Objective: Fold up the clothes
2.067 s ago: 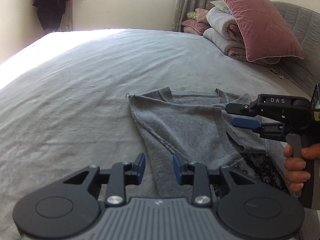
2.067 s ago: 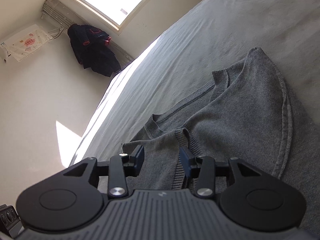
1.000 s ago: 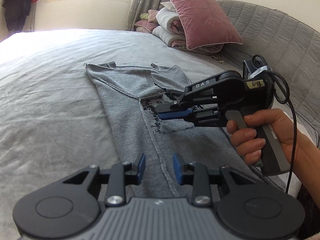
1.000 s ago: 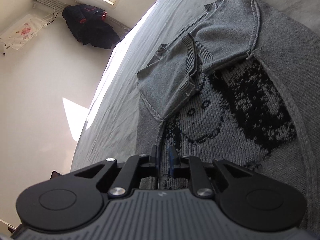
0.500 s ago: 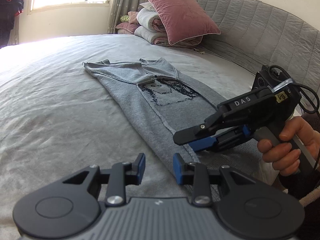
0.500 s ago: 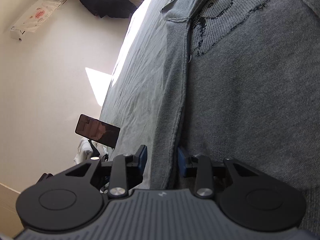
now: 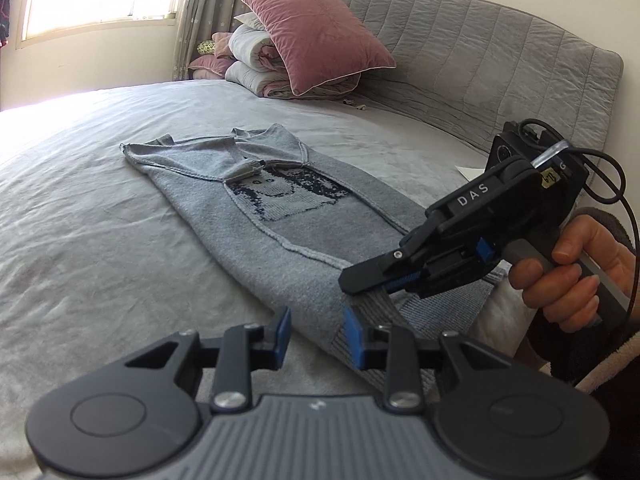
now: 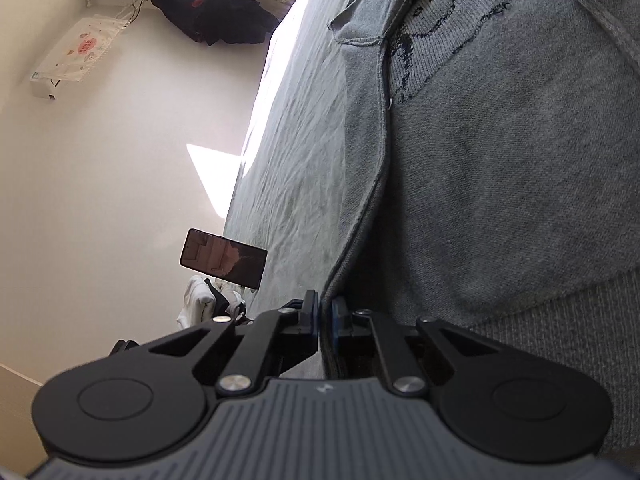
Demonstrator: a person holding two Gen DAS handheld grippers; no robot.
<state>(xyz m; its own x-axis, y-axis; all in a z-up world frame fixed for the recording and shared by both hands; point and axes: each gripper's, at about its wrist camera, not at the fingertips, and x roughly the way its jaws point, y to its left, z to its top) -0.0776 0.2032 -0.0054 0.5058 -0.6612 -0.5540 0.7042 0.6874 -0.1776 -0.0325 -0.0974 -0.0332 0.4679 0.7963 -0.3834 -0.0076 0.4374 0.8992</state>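
A grey knit sweater [image 7: 288, 236] with a dark face pattern lies lengthwise on the bed, its sleeves folded in across the chest. My left gripper [image 7: 316, 334] is open, its fingers straddling the ribbed hem's left corner. My right gripper [image 7: 366, 286] is shut on the hem just beyond it. In the right wrist view the right gripper [image 8: 325, 314] is pinched on the sweater's [image 8: 500, 152] folded edge by the hem.
The bed [image 7: 80, 220] has a grey cover. Pink pillows and folded quilts [image 7: 304, 60] are stacked by the padded headboard [image 7: 500, 64]. A phone [image 8: 223, 259] stands off the bed's side. A dark coat [image 8: 216, 8] hangs on the wall.
Both grippers have moved down the sweater from the chest to the hem. The right gripper, open half a second ago, has shut on the hem edge.
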